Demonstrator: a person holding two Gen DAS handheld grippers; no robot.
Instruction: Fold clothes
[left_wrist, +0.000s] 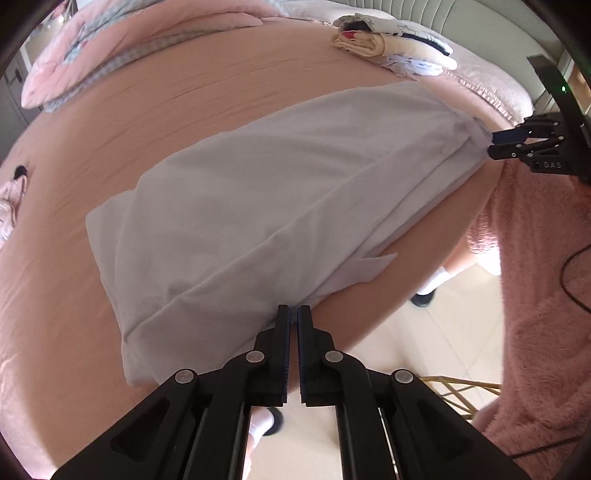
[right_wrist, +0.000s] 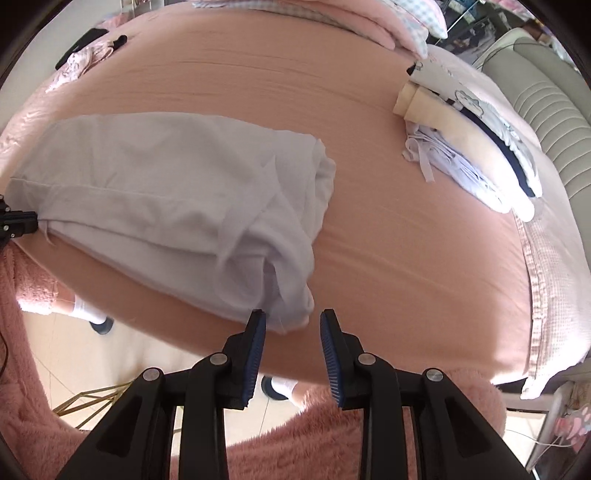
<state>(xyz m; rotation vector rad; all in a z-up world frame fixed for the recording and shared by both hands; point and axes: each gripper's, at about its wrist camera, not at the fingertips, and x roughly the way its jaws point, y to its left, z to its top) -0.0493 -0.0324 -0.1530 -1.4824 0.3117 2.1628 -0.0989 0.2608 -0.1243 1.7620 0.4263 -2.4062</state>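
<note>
Garment (left_wrist: 240, 206) pale, folded, rumpled, left fingers (left_wrist: 293, 314) pinching hem, right fingers (right_wrist: 291, 321) apart, empty

pink bed (left_wrist: 110, 155); white garment (left_wrist: 258, 192); folded pile (right_wrist: 480, 140); quilt (left_wrist: 110, 48)

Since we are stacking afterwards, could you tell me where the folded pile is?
The folded pile lies on the pink bed, right of the white garment, near the headboard.

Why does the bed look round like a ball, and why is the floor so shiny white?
Left wrist view: the fisheye lens bends the pink bed into a dome, corners go black, and the floor is washed out by bright light. Right wrist view: same bulge, glare on the floor, and the folded clothes look slightly blurred.
</note>
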